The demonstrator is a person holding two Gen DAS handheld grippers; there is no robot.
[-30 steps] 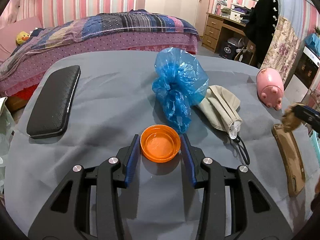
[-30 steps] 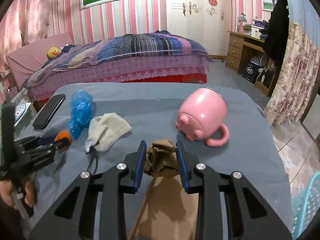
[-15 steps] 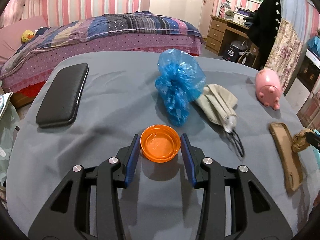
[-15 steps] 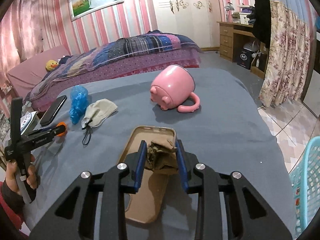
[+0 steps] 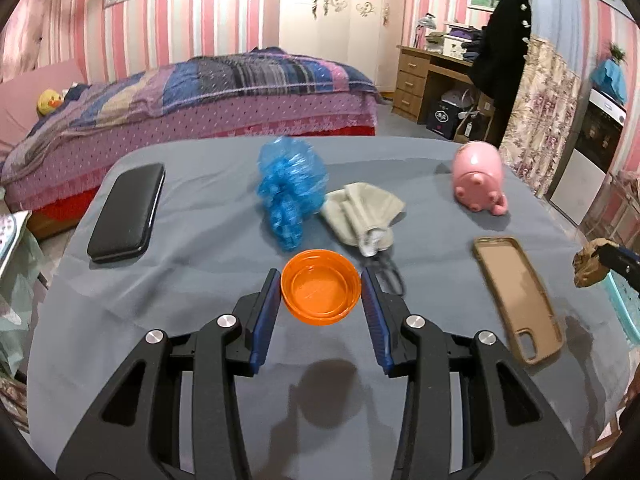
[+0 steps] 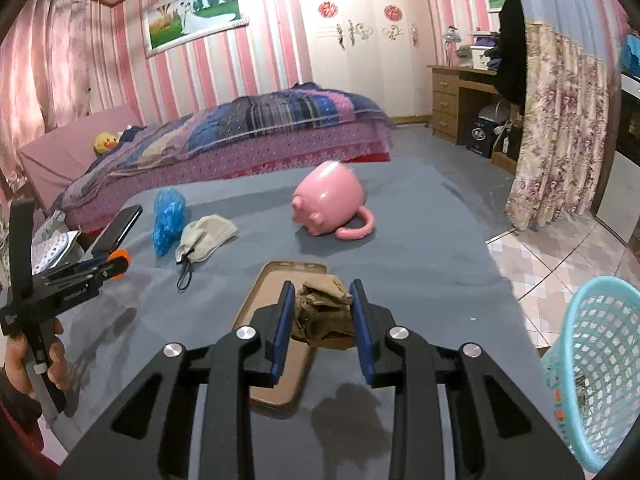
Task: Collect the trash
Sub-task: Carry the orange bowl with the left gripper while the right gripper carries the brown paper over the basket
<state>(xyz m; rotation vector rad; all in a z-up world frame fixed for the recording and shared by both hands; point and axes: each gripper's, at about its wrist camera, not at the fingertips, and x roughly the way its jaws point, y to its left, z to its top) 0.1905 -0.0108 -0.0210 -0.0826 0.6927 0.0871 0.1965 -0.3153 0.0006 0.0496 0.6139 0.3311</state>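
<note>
Left gripper [image 5: 320, 300]: pinching orange lid [image 5: 320, 287], lifted above grey desk [image 5: 200, 280]. Right gripper [image 6: 322, 320]: clamped on crumpled brown scrap [image 6: 323, 314], above tan phone case [image 6: 256, 308]; teal basket [image 6: 600, 364] off to its right.

Orange lid [image 5: 320, 288] and crumpled brown paper [image 6: 323, 312] held aloft; blue bag [image 5: 290, 192] on table.

The walls [image 6: 100, 60] have pink and white stripes, a bed [image 6: 248, 128] sits by them, and a wooden desk [image 6: 460, 96] stands past the white wardrobe [image 6: 360, 40].
</note>
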